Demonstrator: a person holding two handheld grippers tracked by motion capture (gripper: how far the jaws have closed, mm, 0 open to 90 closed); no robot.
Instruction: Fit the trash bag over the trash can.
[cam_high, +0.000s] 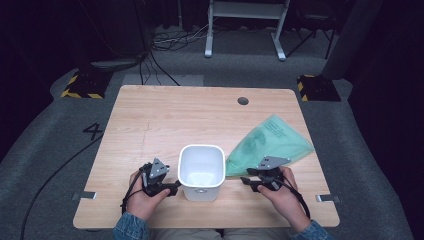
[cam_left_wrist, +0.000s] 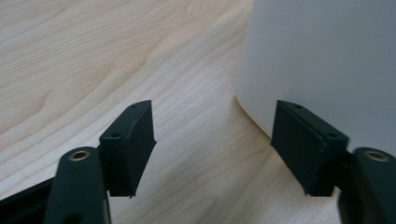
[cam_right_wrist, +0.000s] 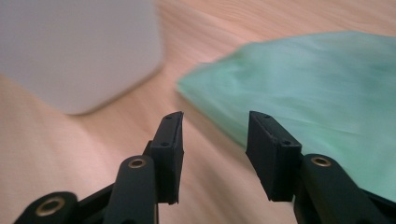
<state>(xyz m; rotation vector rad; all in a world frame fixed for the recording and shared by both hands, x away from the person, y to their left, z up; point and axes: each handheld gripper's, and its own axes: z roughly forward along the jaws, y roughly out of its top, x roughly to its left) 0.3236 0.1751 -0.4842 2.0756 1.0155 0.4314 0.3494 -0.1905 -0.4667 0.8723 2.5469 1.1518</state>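
A white plastic bin (cam_high: 201, 170) stands upright near the table's front edge, with nothing visible inside it. My left gripper (cam_high: 176, 186) lies just left of the bin, pointing at its lower wall. In the left gripper view my left gripper (cam_left_wrist: 215, 140) stands open over bare wood, and the bin's corner (cam_left_wrist: 327, 56) lies beyond its right jaw. A green plastic bag (cam_high: 270, 141) lies flat to the right of the bin. My right gripper (cam_high: 245, 181) sits at the bag's near corner. In the right gripper view my right gripper (cam_right_wrist: 215, 144) is open, the bag (cam_right_wrist: 317, 84) ahead and to the right, nothing between its pads.
The wooden table (cam_high: 165, 120) has a round cable hole (cam_high: 243, 101) at the back. Metal clips (cam_high: 85, 195) (cam_high: 327, 198) sit at its front corners. Behind the table are a white frame (cam_high: 245, 30), floor cables and yellow-and-black striped bases (cam_high: 82, 86).
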